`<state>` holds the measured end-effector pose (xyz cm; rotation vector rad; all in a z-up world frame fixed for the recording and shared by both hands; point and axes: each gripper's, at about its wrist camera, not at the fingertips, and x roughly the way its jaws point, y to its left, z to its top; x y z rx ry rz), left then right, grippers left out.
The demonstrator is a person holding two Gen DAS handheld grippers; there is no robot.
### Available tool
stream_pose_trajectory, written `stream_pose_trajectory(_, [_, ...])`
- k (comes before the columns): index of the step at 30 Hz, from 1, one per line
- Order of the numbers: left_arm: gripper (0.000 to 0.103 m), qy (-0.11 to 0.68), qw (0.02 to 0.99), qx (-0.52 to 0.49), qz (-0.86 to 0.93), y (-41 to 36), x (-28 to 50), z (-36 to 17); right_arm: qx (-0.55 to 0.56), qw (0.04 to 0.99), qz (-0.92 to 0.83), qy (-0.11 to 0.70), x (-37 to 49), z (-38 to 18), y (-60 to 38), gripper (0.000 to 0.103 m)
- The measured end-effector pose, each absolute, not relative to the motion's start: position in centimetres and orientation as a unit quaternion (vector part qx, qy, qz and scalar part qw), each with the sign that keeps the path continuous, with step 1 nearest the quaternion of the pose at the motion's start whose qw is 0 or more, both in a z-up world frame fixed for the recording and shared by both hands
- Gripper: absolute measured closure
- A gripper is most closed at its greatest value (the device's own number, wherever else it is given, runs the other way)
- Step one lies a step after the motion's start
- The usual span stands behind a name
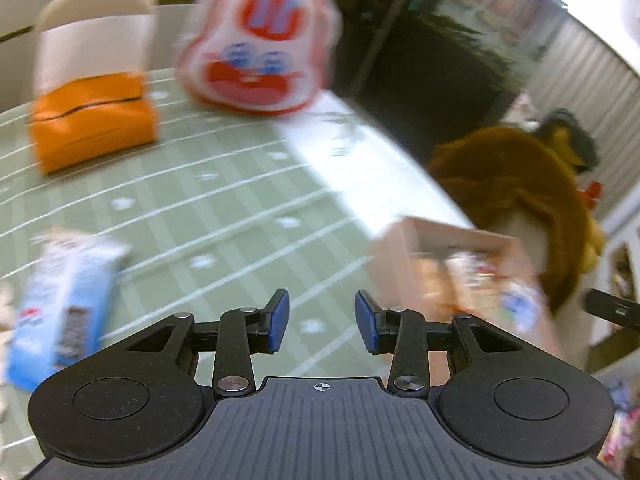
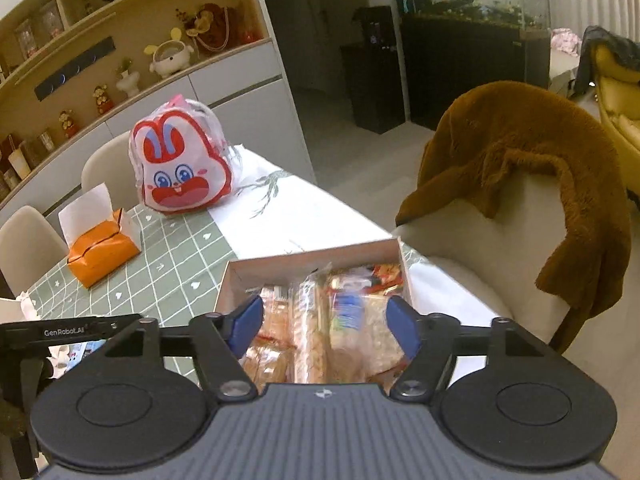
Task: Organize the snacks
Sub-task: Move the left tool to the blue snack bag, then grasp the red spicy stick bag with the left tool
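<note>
Fingers of the left gripper (image 1: 321, 322) are standing partly apart with nothing between the pads, hovering over the green checked tablecloth (image 1: 224, 200). Fingers of the right gripper (image 2: 325, 326) are spread wide and are also released, gripping nothing, and are pointing down into the snack box (image 2: 312, 256) that is sitting at the table's near right edge, already holding several wrapped snacks. The loose blue snack packet (image 1: 66, 308) is lying flat to the left of the left gripper, near the table's near left edge, its long axis running roughly away from the camera. The left gripper is likely the nearer one to this packet. The box is lying on its opposite side, so the packet is probably travelling rightward across the cloth.
</note>
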<state>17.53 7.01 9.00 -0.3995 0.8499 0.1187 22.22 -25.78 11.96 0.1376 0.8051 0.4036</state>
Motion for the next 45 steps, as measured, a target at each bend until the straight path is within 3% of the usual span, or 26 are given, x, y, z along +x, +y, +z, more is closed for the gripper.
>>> stream_pose_trajectory(8, [0.062, 0.366, 0.889, -0.202, 0.187, 15.0, 12.3, 8.1, 0.027, 0.878, 0.243, 0.412, 17.9, 9.2, -22.4, 0.02])
stream_pose_trajectory(17, [0.062, 0.359, 0.863, -0.212, 0.287, 21.5, 11.5, 4.7, 0.0, 0.847, 0.266, 0.461, 14.0, 4.5, -20.4, 0.019])
stream_pose_trajectory(32, [0.062, 0.445, 0.888, -0.046, 0.109, 11.0, 11.4, 4.6, 0.032, 0.824, 0.272, 0.496, 11.5, 2.3, -19.7, 0.018])
stream_pose_trajectory(35, [0.062, 0.44, 0.881, -0.117, 0.126, 8.8, 9.6, 6.6, 0.027, 0.833, 0.259, 0.489, 11.3, 2.2, -19.8, 0.017])
stream_pose_trajectory(38, [0.061, 0.492, 0.835, -0.234, 0.084, 6.9, 9.8, 5.6, 0.048, 0.838, 0.235, 0.49, 11.0, 1.8, -20.7, 0.017])
stream_pose_trajectory(45, [0.058, 0.52, 0.827, -0.191, 0.097, 1.8, 13.7, 3.8, 0.073, 0.848, 0.198, 0.485, 9.4, 1.8, -23.2, 0.016])
